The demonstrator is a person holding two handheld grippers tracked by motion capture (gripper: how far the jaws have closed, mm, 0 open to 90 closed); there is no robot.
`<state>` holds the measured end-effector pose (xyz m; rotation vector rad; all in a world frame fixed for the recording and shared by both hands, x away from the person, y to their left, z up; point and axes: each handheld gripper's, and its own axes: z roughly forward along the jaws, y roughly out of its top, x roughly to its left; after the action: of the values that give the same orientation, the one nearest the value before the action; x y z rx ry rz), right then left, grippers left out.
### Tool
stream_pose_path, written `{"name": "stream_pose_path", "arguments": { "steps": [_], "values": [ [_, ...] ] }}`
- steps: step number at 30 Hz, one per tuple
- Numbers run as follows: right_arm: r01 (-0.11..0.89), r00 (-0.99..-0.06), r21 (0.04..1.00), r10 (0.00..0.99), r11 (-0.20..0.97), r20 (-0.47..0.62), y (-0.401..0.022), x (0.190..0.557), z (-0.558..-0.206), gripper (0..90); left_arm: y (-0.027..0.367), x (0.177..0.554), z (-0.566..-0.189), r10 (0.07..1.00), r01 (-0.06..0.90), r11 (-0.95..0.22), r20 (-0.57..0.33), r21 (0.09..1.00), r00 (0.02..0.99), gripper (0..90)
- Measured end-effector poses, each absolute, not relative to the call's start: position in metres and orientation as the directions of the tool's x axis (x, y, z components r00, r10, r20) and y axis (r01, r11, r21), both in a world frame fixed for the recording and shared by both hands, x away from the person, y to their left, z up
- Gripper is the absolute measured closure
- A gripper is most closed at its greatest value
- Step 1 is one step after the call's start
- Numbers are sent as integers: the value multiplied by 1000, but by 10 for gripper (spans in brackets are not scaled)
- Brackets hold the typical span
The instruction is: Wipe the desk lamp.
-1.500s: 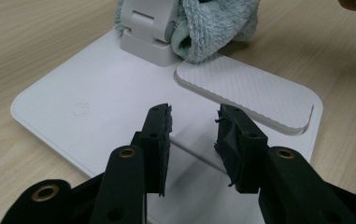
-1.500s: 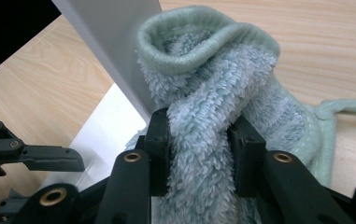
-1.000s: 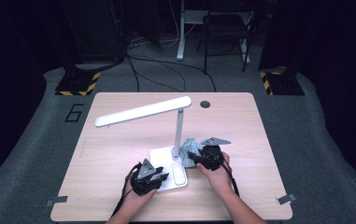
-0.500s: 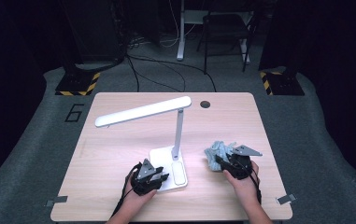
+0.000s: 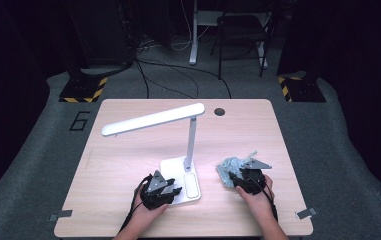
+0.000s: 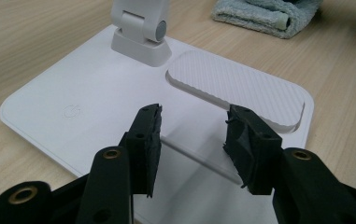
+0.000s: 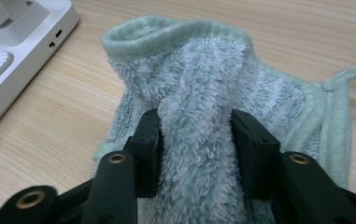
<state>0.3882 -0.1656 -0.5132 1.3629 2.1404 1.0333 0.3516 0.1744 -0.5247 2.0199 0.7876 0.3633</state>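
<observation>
The cloth lies bunched on the table right of the lamp base, a fold between the right gripper jaws, which have just been opening but touch it. The left gripper, opening too, hovers spread over the base.

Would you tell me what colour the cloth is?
The cloth is pale blue-green, clearest in the right gripper view.
</observation>
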Motion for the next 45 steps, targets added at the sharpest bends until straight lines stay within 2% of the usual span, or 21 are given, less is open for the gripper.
{"name": "stream_pose_path", "arguments": {
  "steps": [19,28,35,37,41,45],
  "values": [
    [564,-469,792,880,232,77,-165,385,-513,356,172,351,-524,632,362,-415,-21,835,775,422],
    [499,-485,823,874,272,5,-164,377,-494,347,171,350,-525,628,364,-416,-26,833,778,392],
    [475,-450,853,893,215,26,-172,377,-483,347,172,350,-524,611,354,-441,-14,825,791,362],
    [470,-443,856,896,215,19,-174,377,-481,347,172,348,-523,617,380,-435,-37,816,786,352],
    [452,-420,867,908,210,-1,-171,372,-476,347,176,350,-520,618,359,-464,6,810,786,346],
    [400,-444,889,895,222,-24,-159,363,-472,347,181,352,-516,634,367,-435,-9,822,773,327]
  ]
}}
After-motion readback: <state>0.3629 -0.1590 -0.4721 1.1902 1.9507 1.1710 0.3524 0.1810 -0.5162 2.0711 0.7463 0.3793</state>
